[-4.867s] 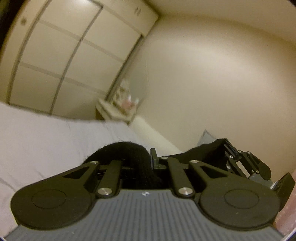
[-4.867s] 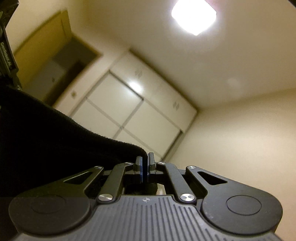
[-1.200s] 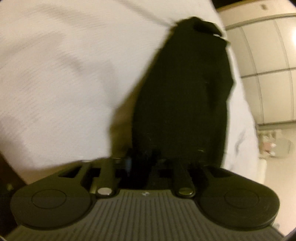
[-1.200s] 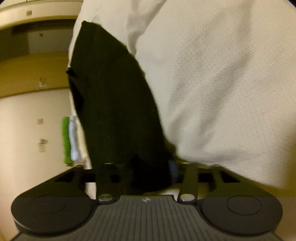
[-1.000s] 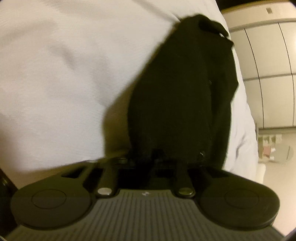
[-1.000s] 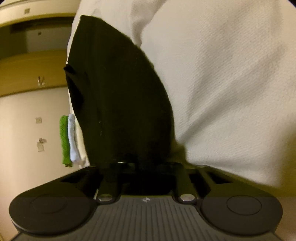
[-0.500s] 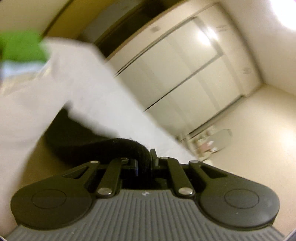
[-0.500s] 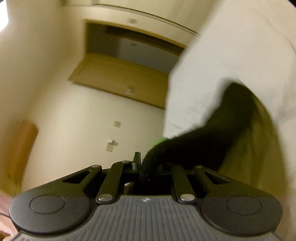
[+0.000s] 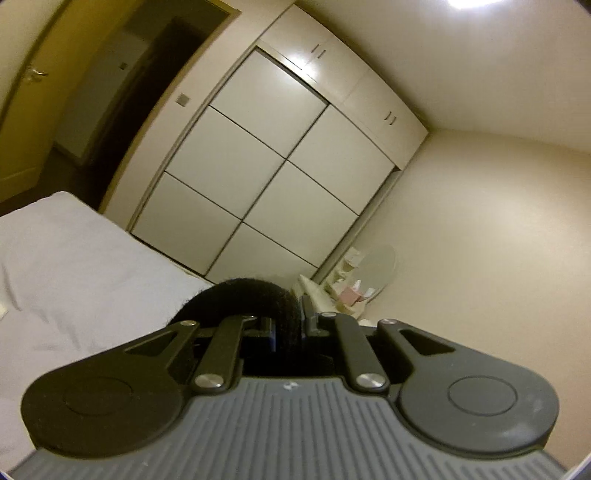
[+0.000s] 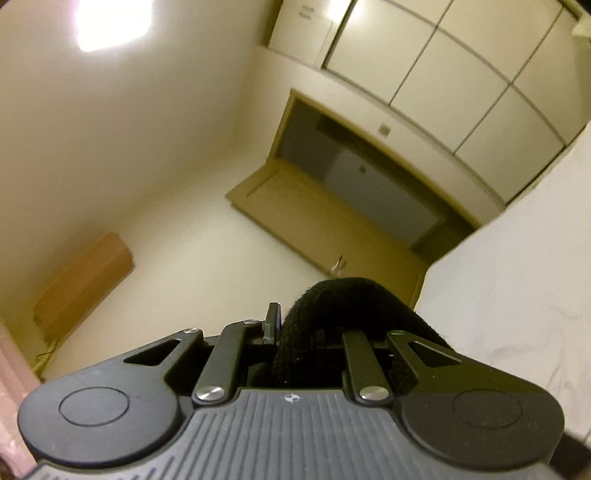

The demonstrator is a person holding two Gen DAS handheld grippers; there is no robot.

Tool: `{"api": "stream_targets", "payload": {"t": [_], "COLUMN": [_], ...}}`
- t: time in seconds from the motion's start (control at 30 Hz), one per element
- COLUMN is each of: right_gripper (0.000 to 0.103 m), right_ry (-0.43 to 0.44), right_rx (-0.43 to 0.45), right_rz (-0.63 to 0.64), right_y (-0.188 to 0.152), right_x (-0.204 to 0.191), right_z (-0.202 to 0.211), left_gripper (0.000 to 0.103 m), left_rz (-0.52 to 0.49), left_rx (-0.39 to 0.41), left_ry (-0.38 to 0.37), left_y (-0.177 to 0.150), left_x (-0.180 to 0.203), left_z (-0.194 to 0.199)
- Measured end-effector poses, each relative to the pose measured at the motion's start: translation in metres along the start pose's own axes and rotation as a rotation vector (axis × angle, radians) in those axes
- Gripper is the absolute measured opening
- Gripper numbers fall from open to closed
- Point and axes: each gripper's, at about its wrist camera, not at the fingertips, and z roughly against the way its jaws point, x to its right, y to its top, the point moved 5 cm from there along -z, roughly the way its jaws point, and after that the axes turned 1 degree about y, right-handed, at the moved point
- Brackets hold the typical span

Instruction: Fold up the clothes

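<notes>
A black knit garment (image 9: 240,295) bulges up from between my left gripper's (image 9: 288,325) fingers, which are shut on a fold of it. In the right wrist view the same black garment (image 10: 343,306) arches out of my right gripper (image 10: 295,325), also shut on the cloth, and drapes off to the right over the linkage. Both cameras tilt upward, so the rest of the garment is hidden below the gripper bodies. The white bed sheet (image 9: 74,266) lies at the left in the left wrist view, and the bed sheet (image 10: 517,277) fills the right side of the right wrist view.
White sliding wardrobe doors (image 9: 266,177) stand beyond the bed. A small table with a round mirror (image 9: 376,266) sits in the corner. An open wooden door (image 10: 314,221) and dark doorway show in the right view, and a ceiling light (image 10: 110,22) glares above.
A second ago both grippers pointed down at the garment spread on the sheet. Both have swung upward with the cloth still pinched, so the views now face the wardrobe, door and ceiling.
</notes>
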Motion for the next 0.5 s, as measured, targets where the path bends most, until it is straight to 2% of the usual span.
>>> {"api": "stream_targets", "payload": {"t": [0.13, 0.27, 0.37, 0.5], "right_gripper": [0.014, 0.014, 0.014, 0.014], "right_ry": [-0.118, -0.185, -0.198, -0.131], "right_rx": [0.014, 0.068, 0.123, 0.2], "right_rz": [-0.055, -0.085, -0.014, 0.076], "right_y": [0.024, 0.055, 0.079, 0.11], "right_x": [0.044, 0.083, 0.081, 0.048], "right_z": [-0.045, -0.084, -0.102, -0.104], "left_gripper": [0.008, 0.008, 0.008, 0.008], "left_rz": [0.033, -0.019, -0.077, -0.124], "left_rx": [-0.088, -0.129, -0.095, 0.002], "left_ry": [0.012, 0.049, 0.035, -0.032], "left_y": [0.023, 0.046, 0.077, 0.126], "left_x": [-0.043, -0.08, -0.08, -0.056], "left_z": [-0.071, -0.15, -0.192, -0.21]}}
